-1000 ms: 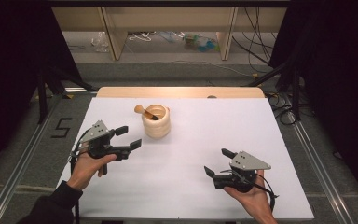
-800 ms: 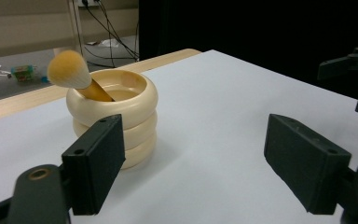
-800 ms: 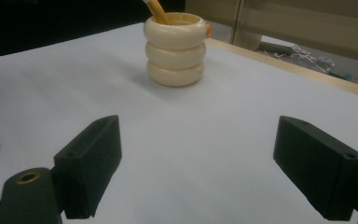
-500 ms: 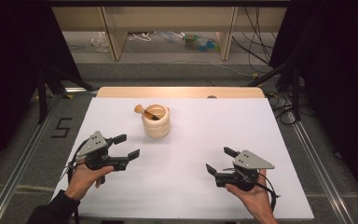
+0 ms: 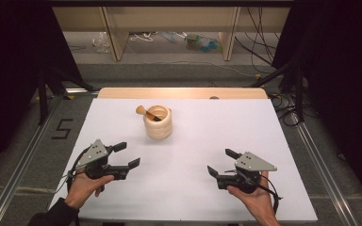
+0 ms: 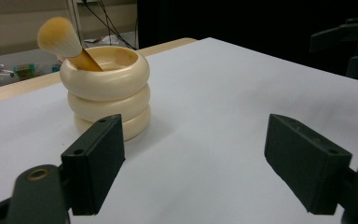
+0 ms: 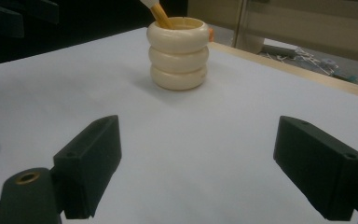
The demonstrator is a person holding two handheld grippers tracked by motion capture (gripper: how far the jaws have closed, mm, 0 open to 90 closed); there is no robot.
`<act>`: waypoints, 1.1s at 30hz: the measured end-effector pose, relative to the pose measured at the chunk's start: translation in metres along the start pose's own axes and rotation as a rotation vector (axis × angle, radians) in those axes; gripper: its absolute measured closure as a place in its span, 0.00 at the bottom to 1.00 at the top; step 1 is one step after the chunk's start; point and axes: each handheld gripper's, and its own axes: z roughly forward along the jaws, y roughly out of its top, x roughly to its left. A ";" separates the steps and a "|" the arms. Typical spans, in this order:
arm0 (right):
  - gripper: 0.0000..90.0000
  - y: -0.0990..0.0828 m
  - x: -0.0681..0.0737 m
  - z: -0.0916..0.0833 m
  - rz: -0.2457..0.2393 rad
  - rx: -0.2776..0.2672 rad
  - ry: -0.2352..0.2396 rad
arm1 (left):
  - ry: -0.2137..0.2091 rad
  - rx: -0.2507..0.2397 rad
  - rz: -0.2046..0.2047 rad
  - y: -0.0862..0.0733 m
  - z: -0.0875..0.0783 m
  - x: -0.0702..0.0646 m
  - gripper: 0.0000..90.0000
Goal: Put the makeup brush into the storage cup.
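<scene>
A cream ribbed cup (image 5: 158,123) stands upright on the white table (image 5: 202,132), toward the back and left of centre. A brush (image 5: 147,113) with a wooden handle leans out of it, bristle head up and to the left. My left gripper (image 5: 127,155) hovers low at the front left, open, jaws pointing right with nothing between them. My right gripper (image 5: 222,163) is held at the front right, open and empty, jaws pointing left. The left gripper view has the cup (image 6: 105,88) and brush (image 6: 61,41) beyond its left jaw. In the right gripper view the cup (image 7: 178,52) stands farther off.
A wooden strip (image 5: 181,92) runs along the table's far edge. Behind it are a floor with cables and shelf legs (image 5: 228,33). Dark curtains hang at both sides. A metal rail (image 5: 23,160) and a floor mark "5" (image 5: 62,128) lie to the left.
My left gripper has drawn back toward the front edge and away from the cup. My right gripper has barely shifted. The cup and brush have stayed put.
</scene>
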 end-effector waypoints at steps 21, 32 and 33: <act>0.18 0.001 0.001 -0.001 0.011 -0.025 0.012 | -0.002 -0.033 0.001 -0.007 -0.010 -0.011 0.18; 0.18 0.000 0.002 0.000 0.006 -0.030 0.011 | 0.005 -0.034 -0.011 -0.007 -0.010 -0.010 0.18; 0.18 0.000 0.002 0.000 0.005 -0.031 0.012 | 0.006 -0.034 -0.013 -0.007 -0.010 -0.010 0.18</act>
